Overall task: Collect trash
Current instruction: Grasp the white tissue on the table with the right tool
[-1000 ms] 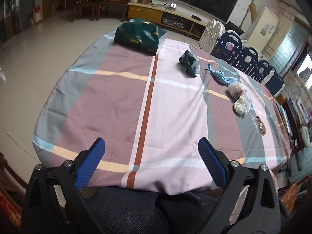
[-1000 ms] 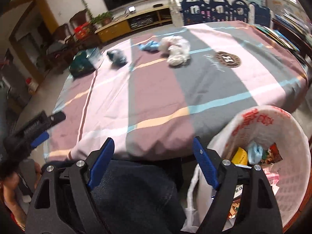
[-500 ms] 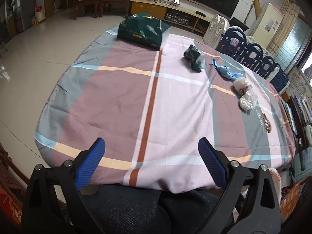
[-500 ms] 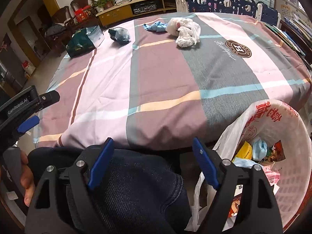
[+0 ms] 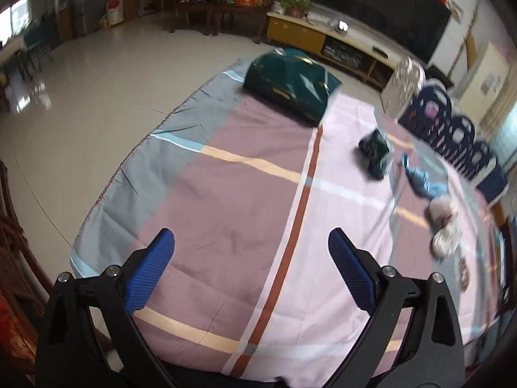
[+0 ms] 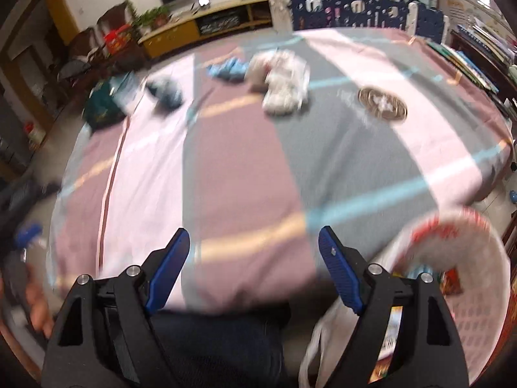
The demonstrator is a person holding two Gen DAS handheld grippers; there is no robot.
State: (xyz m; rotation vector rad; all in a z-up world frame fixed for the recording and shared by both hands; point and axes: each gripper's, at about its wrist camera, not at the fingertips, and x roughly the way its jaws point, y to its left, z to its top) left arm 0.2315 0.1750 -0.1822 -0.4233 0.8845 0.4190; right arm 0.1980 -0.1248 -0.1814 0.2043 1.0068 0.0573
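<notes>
A round worktop (image 5: 226, 213) draped in a striped pink, mauve and grey cloth fills both views. The left gripper (image 5: 251, 260) hovers over its near edge with its blue-padded fingers spread wide and nothing between them. Far ahead of it, slightly left, a large dark green bag (image 5: 290, 84) sits at the far edge. Ahead and to its right lie a small dark crumpled wrapper (image 5: 376, 153), then a crumpled blue piece (image 5: 426, 186), then a heap of white crumpled trash (image 5: 444, 226), strung out towards the right.

The right gripper (image 6: 253, 258) also hangs at the near edge, fingers spread wide and empty (this view is heavily blurred). Ahead of it, slightly right, lies the white crumpled trash (image 6: 282, 84), with the blue piece (image 6: 227, 69) touching its left side and the dark wrapper (image 6: 166, 92) further left. Just right of this gripper, below the worktop edge, stands a white basket (image 6: 468, 291) lined with a red-printed plastic bag, with colourful wrappers inside. The person's dark trousers (image 6: 219, 342) show beneath the gripper.
</notes>
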